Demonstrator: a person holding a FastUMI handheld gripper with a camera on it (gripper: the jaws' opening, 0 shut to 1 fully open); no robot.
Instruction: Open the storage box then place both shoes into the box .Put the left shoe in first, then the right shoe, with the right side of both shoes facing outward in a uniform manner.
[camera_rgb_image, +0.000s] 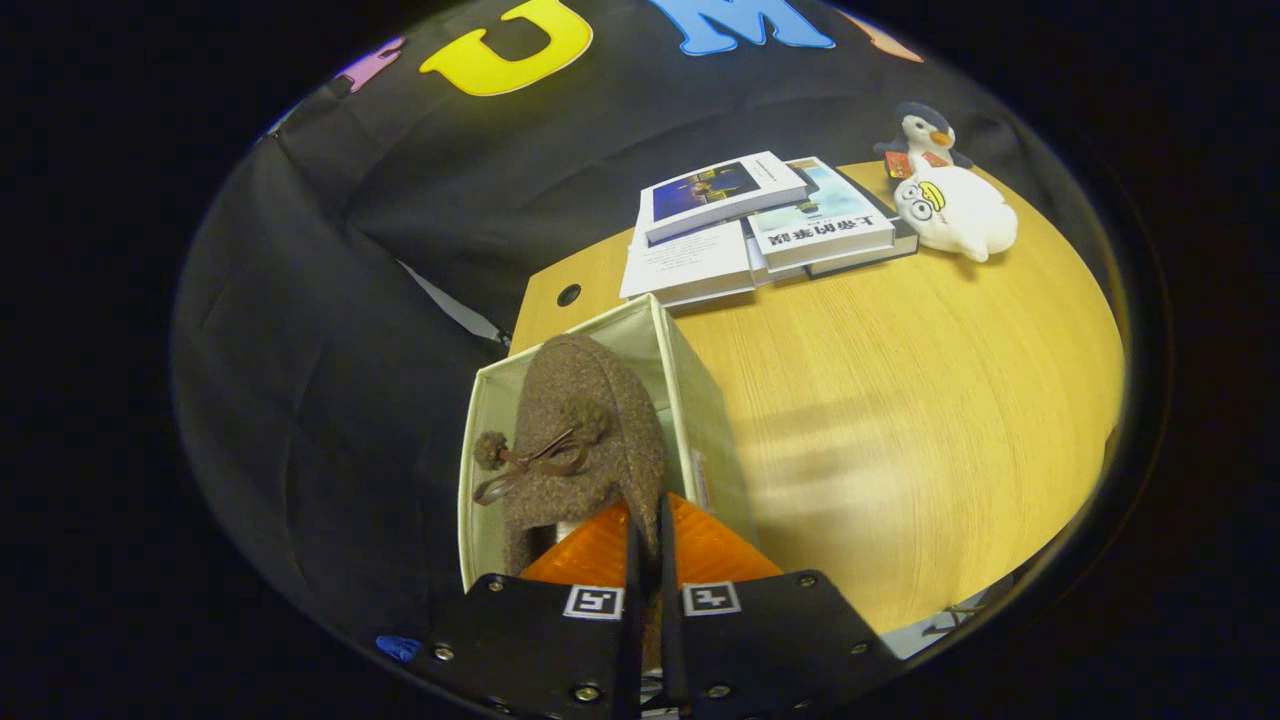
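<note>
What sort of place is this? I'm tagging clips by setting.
Likely a staged recording booth: a wooden table against black cloth, with books, plush toys, and a storage box. The gripper pinches a brown shoe.

Your gripper (648, 545) jaws pinch the brown shoe (580, 440) at its heel, toe pointing into the open storage box (700, 400) on the desk (900, 400).

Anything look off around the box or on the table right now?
Nothing stands out. The gripper is shut on the brown shoe, held over the open storage box. Books and plush toys sit undisturbed on the table.
</note>
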